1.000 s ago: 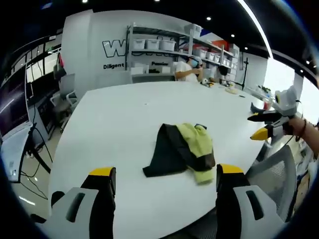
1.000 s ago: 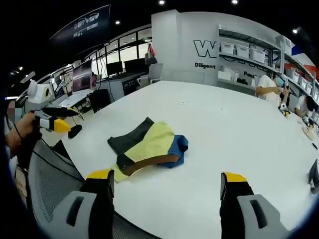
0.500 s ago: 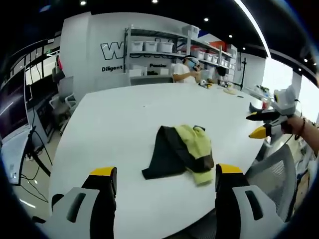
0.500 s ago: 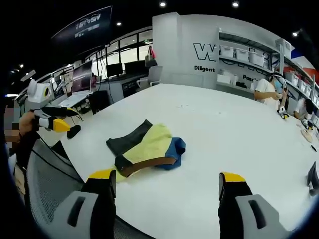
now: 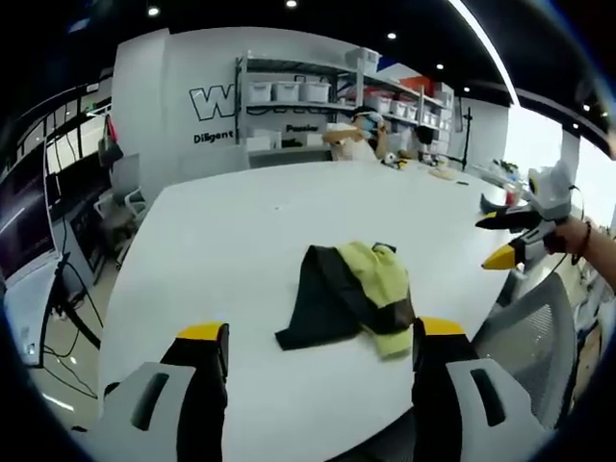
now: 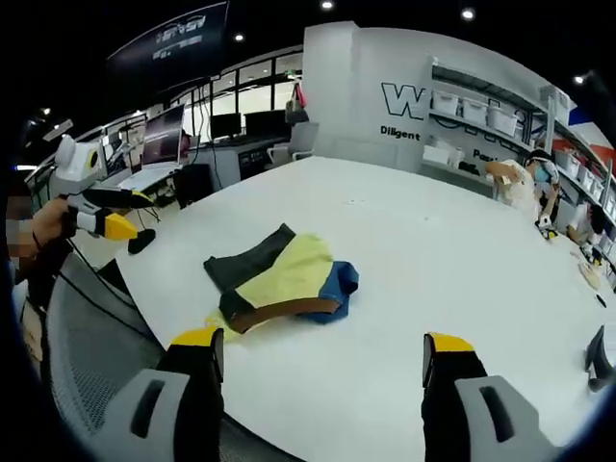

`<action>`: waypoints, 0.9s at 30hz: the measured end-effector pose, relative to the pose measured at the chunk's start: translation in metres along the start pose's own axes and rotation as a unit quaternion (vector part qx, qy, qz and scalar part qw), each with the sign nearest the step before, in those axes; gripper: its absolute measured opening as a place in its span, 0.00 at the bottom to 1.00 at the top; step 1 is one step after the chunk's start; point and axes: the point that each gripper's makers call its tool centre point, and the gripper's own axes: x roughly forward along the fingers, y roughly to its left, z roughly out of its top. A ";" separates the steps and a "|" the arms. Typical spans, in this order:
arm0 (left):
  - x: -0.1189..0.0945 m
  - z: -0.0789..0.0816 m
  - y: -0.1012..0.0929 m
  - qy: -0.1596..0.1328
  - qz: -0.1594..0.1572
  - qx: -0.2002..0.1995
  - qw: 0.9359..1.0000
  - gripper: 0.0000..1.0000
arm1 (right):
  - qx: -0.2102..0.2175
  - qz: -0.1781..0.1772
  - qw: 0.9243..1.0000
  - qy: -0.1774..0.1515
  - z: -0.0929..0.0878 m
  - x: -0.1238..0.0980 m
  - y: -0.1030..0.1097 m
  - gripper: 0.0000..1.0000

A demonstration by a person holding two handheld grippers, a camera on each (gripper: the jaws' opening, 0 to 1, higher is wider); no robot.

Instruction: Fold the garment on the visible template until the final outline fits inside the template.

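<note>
A crumpled garment (image 5: 348,298) lies on a large white table (image 5: 241,221), just ahead of the left gripper (image 5: 313,339), between its two raised jaws and apart from them. The jaws stand wide apart, released, holding nothing. From this side the garment looks mostly dark and pale yellow. The right gripper (image 5: 507,239) hangs off to the right past the table edge, held in a hand (image 5: 576,236).

The right gripper view adds a blue part and a brown band on the garment (image 6: 279,281). The cloth lies ahead and slightly left of the right gripper (image 6: 322,346), whose jaws are also spread and empty. The left gripper (image 6: 108,214) floats far left, beside a mesh chair (image 6: 87,337). Shelves (image 6: 486,106) with bins line the far wall.
</note>
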 end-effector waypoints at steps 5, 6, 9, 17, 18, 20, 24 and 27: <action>0.000 0.001 0.000 -0.001 -0.003 -0.002 1.000 0.80 | 0.001 -0.001 1.000 0.001 0.000 0.000 0.000 0.83; 0.000 0.001 0.000 -0.002 -0.003 -0.002 1.000 0.80 | 0.001 0.000 1.000 0.001 0.000 0.000 0.000 0.83; -0.001 0.001 0.000 0.000 -0.005 -0.001 1.000 0.80 | 0.001 -0.001 1.000 0.001 0.000 0.000 -0.001 0.83; 0.001 0.000 -0.004 0.003 -0.011 0.009 1.000 0.79 | -0.015 0.000 1.000 -0.009 0.002 -0.001 0.000 0.81; 0.001 0.000 -0.004 0.003 -0.011 0.010 1.000 0.78 | -0.015 -0.001 1.000 -0.009 0.002 -0.001 -0.001 0.80; 0.002 -0.001 -0.005 0.006 -0.014 0.006 1.000 0.78 | -0.016 -0.002 1.000 -0.010 0.003 -0.001 -0.002 0.80; 0.002 0.000 -0.006 0.004 -0.014 0.002 1.000 0.78 | -0.023 -0.003 1.000 -0.015 0.005 -0.001 -0.003 0.79; 0.002 0.000 -0.005 0.004 -0.013 0.005 1.000 0.78 | -0.030 -0.009 0.999 -0.015 0.004 -0.002 -0.005 0.77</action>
